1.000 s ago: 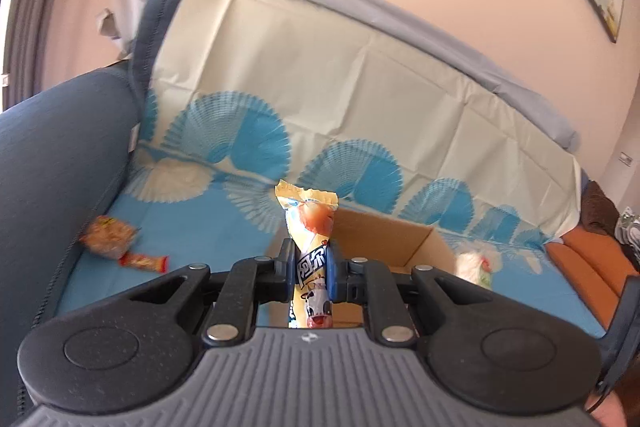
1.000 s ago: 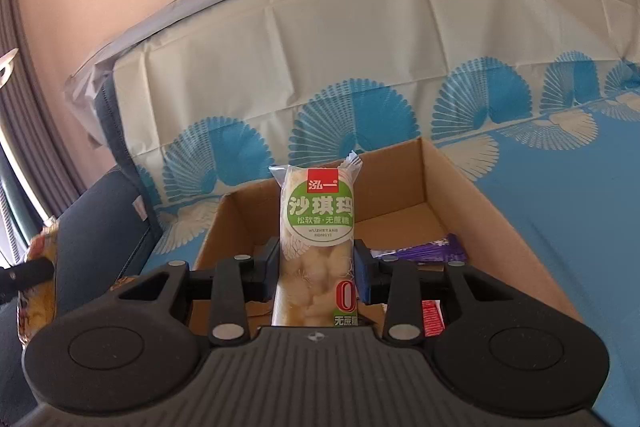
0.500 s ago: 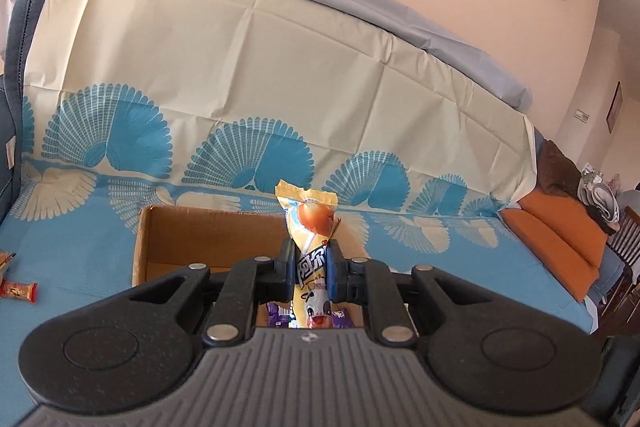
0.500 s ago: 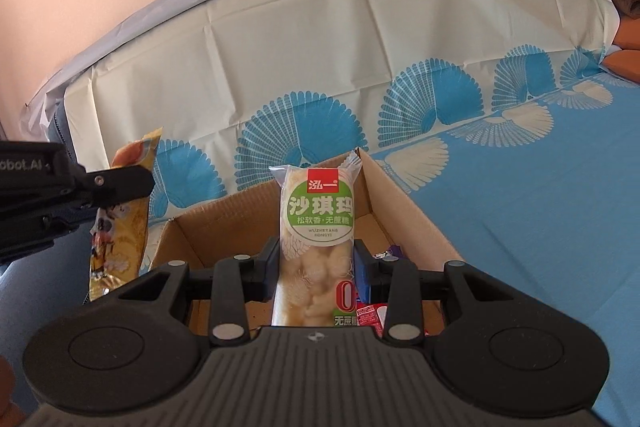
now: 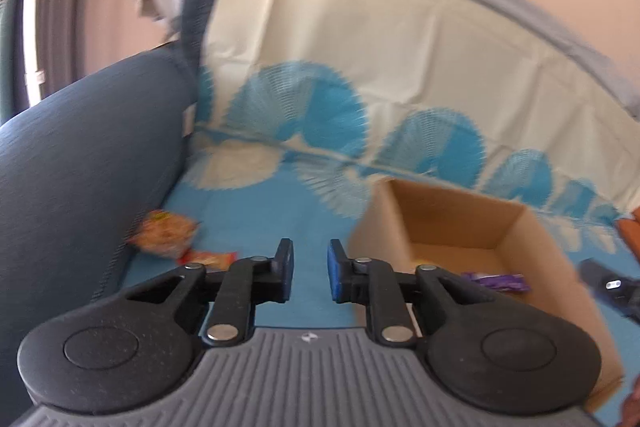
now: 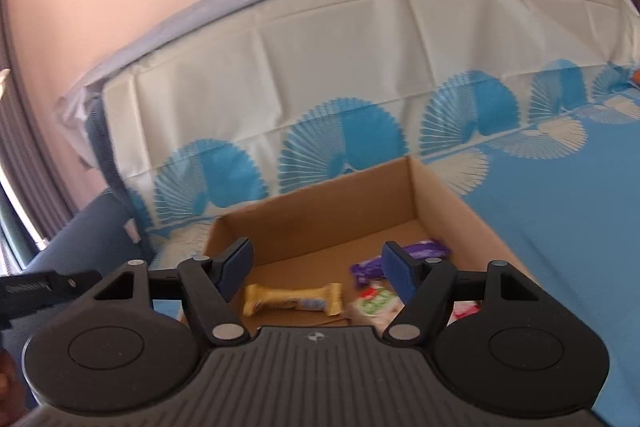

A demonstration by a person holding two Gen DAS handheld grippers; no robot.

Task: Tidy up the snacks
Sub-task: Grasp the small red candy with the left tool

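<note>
Your right claw (image 6: 316, 267) has just been opening and stands wide and empty over the cardboard box (image 6: 452, 195); a yellow bar (image 6: 292, 301), a green-and-white packet (image 6: 374, 305) and a purple wrapper (image 6: 400, 255) lie inside. Your left claw (image 5: 308, 269) is narrowly parted, holding nothing, above the blue cloth (image 5: 256, 223) beside the box.

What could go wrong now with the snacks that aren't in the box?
1. The orange bag and the little red packet lie close together, so the empty left claw might pinch both or push one away.
2. They sit right by the dark armrest; a nudge could wedge them against it.
3. The right claw has just been opening, with nothing between its jaws, low over the box; it could bump a wall when it leaves.
</note>
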